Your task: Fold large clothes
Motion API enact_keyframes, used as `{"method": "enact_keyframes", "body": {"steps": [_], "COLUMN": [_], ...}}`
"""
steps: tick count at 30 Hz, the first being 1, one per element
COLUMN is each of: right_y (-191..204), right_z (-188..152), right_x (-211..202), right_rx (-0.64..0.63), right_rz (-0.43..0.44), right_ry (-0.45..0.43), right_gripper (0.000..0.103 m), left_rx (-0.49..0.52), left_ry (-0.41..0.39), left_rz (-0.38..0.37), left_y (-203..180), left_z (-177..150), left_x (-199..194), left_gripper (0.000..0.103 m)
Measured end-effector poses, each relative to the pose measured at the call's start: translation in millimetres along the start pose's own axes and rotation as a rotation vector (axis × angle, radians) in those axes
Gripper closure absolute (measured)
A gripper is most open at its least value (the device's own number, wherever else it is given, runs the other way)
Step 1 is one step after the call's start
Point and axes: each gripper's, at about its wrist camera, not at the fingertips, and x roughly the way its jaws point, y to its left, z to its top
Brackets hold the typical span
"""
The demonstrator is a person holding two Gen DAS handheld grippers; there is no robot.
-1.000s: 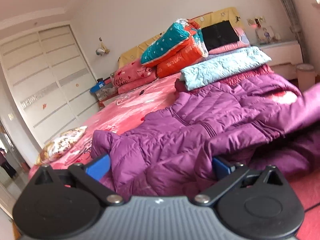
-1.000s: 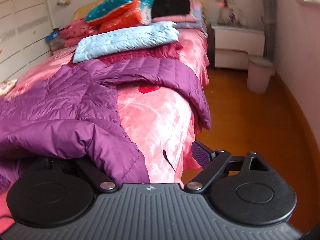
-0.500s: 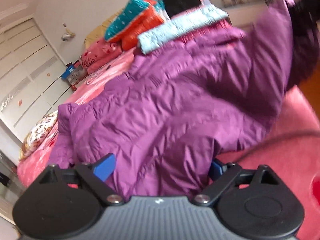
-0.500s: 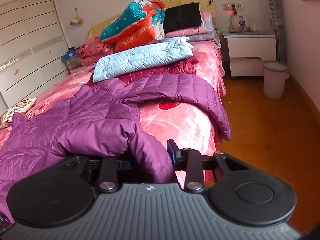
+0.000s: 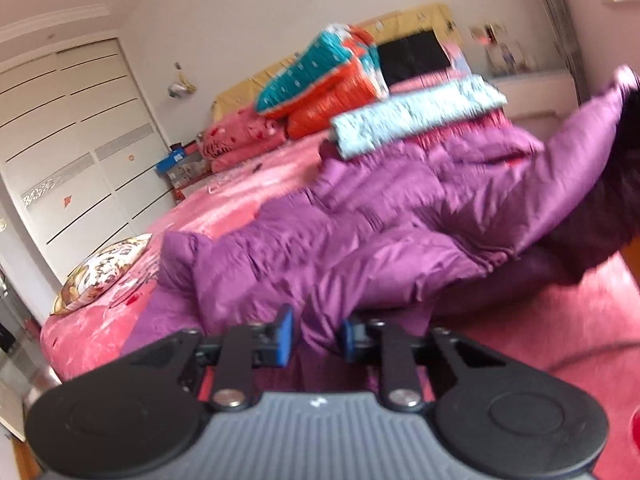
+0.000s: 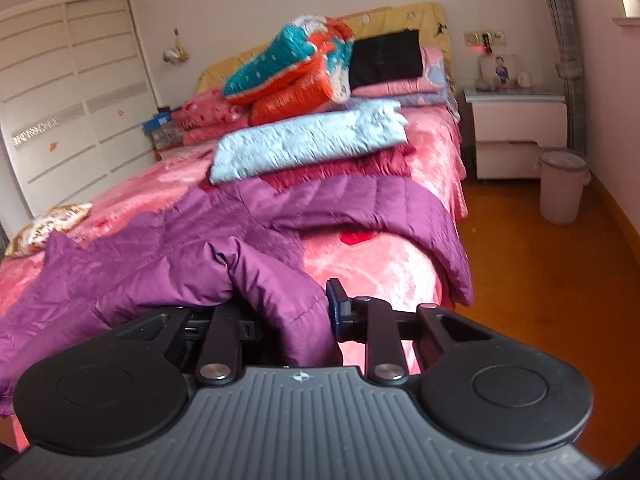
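Left wrist view first: the left gripper (image 5: pixel 316 334) has just been closing, and its blue pads (image 5: pixel 285 334) now pinch a fold of the purple down jacket (image 5: pixel 360 232) at the jacket's near edge. Over on the right wrist view, the right gripper (image 6: pixel 294 312) has likewise just been closing, and a bunched sleeve or hem of the same purple jacket (image 6: pixel 168 256) is squeezed between its jaws; only the right-hand pad (image 6: pixel 335 300) shows, the other being buried under fabric.

The jacket lies spread across the near part of the pink bed (image 6: pixel 384 264), one sleeve trailing over the bed's right edge. Left of the jacket, near the bed's left edge, sits a patterned cushion (image 5: pixel 100 272). Beyond the jacket lies a folded dark red garment (image 6: pixel 344 166) with a folded pale blue quilted piece (image 6: pixel 308 144) on top. Farther back, by the yellow headboard (image 6: pixel 404 16), a teal and orange quilt (image 6: pixel 288 68) is heaped on pink pillows (image 6: pixel 208 114), a black item (image 6: pixel 386 54) just beside it. Right of the bed's far end stand a white nightstand (image 6: pixel 516 120) and a pale bin (image 6: pixel 562 186) on the orange floor (image 6: pixel 540 272). White wardrobe doors (image 5: pixel 72 140) line the wall to the bed's left.
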Motion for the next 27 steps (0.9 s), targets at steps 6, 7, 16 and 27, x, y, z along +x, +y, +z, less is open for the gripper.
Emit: {"method": "enact_keyframes", "body": {"steps": [6, 7, 16, 27], "right_y": [15.3, 17.2, 23.8, 22.8], "right_z": [19.1, 22.0, 48.1, 34.3], "right_x": [-26.2, -31.2, -71.8, -35.7], "right_rx": [-0.043, -0.047, -0.05, -0.132], "right_rz": [-0.004, -0.001, 0.027, -0.082], "right_ry": [-0.086, -0.1, -0.177, -0.097], "right_gripper": [0.08, 0.08, 0.081, 0.08], "left_rx": [-0.037, -0.036, 0.037, 0.058], "left_ry": [-0.115, -0.132, -0.203, -0.081], "left_rz": [0.023, 0.025, 0.019, -0.018], "left_y": [28.5, 34.3, 56.2, 47.6], "left_z": [35.8, 40.7, 66.4, 35.7], "left_x": [-33.0, -39.8, -81.8, -35.8], "left_gripper": [0.09, 0.09, 0.088, 0.059]}}
